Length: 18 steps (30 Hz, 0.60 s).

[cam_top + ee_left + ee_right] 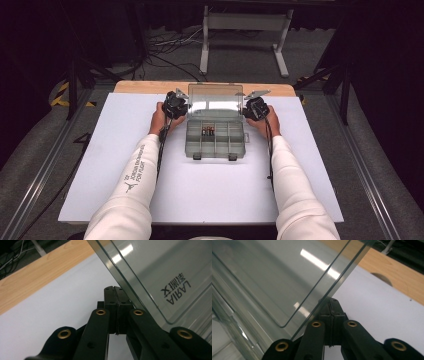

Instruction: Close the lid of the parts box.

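White board (200, 190) covers most of the wooden table (145, 87), whose bare wood shows as a strip along the far edge. Near the middle of that far edge, on the white surface, sits a clear grey plastic organiser box (215, 140) with its transparent lid (215, 100) swung up and standing open behind the compartments. Two small dark cylinders with copper-coloured ends (208, 131) lie side by side in a compartment of the back row, at about the middle of the box. A person in white sleeves reaches in from the near edge, one hand at each side of the lid. The left gripper (175, 104) sits just beside the lid's left edge; in the left gripper view its jaws are pressed together with nothing between them, their tip (115, 291) close against the lid's rim. The right gripper (255, 107) sits just beside the lid's right edge, and in the right gripper view its jaws (331, 304) likewise meet flat, pinching nothing, next to the clear rim.
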Each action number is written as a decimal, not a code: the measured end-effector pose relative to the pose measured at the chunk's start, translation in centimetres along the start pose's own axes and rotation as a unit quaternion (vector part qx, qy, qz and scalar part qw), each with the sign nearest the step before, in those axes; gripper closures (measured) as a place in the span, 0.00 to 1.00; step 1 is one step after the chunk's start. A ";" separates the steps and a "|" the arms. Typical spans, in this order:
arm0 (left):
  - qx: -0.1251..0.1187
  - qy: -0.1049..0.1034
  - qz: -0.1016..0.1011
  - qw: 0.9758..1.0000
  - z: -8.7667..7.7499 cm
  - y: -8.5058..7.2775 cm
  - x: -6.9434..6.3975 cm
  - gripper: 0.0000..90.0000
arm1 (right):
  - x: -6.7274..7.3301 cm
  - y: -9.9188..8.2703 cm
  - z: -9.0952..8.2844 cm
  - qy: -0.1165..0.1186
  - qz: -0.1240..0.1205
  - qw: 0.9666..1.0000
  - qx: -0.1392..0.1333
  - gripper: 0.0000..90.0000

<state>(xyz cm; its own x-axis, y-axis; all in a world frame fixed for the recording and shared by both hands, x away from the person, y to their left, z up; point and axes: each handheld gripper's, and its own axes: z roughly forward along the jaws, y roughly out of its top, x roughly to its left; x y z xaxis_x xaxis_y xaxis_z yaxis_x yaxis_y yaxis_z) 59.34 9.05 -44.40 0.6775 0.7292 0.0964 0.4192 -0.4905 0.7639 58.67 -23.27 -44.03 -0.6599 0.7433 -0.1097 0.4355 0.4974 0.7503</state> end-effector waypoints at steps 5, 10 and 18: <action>-0.009 0.006 0.004 1.000 -0.5 0.6 0.0 0.99 | -0.1 0.5 -0.9 -0.008 -0.010 1.000 -0.024 1.00; -0.016 0.009 0.010 1.000 -1.1 1.2 0.0 0.99 | -0.3 0.9 -1.6 -0.010 -0.007 0.999 -0.044 1.00; -0.027 0.015 0.015 0.999 -2.5 2.0 -0.3 0.99 | -0.1 2.0 -2.5 -0.018 -0.014 0.998 -0.062 1.00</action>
<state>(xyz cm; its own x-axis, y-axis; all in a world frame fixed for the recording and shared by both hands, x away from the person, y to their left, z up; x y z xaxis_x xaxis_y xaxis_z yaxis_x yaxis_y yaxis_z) 58.51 9.06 -41.29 0.6696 0.7298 0.1381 0.3654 -0.4856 0.7941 58.03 -23.46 -40.91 -0.6474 0.7464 -0.1541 0.3360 0.4610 0.8213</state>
